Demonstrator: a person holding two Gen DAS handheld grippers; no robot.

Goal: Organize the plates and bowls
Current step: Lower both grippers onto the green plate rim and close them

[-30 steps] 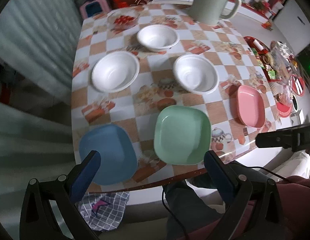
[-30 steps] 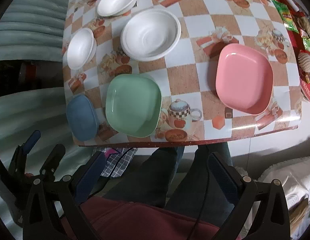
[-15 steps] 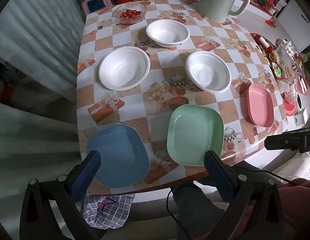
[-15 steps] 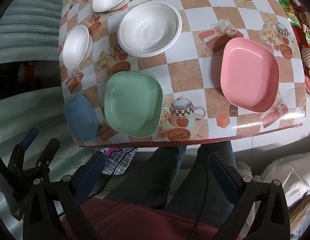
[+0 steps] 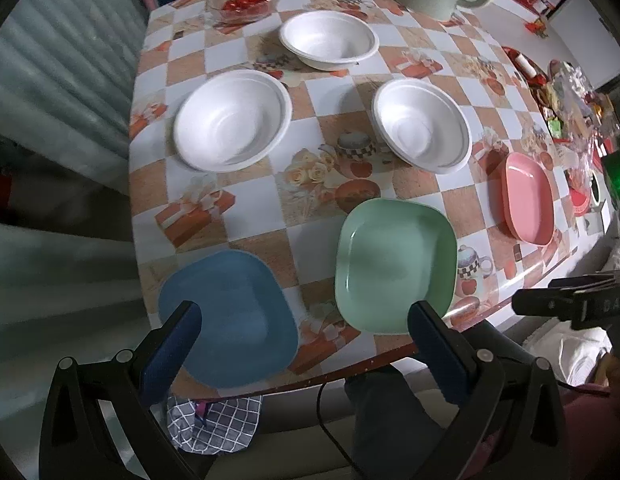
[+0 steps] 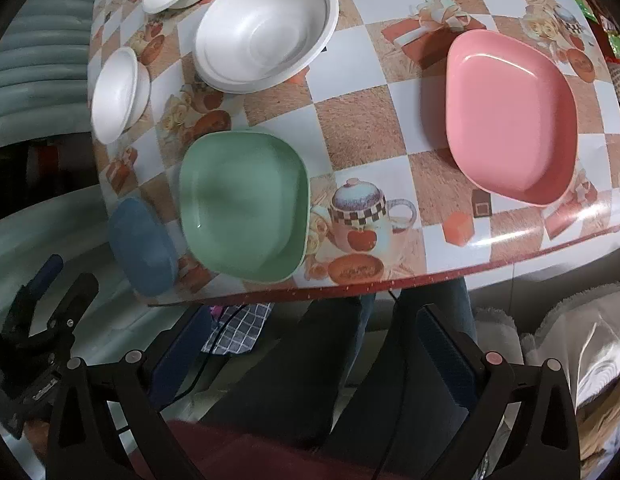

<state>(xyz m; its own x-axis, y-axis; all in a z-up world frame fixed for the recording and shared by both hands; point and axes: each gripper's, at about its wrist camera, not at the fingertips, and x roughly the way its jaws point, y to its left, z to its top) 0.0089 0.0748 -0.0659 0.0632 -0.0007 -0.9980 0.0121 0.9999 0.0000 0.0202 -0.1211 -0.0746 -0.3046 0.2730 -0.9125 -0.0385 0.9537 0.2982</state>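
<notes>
Tongs [image 5: 304,334] spread empty, nearer blue plate [image 5: 230,316] than before

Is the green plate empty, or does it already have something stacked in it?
Empty: the green plate shows only its bare inner surface in both wrist views.

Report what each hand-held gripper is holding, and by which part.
Nothing is held. The left hand-held gripper and the right hand-held gripper are both open and empty, short of the table.
</notes>
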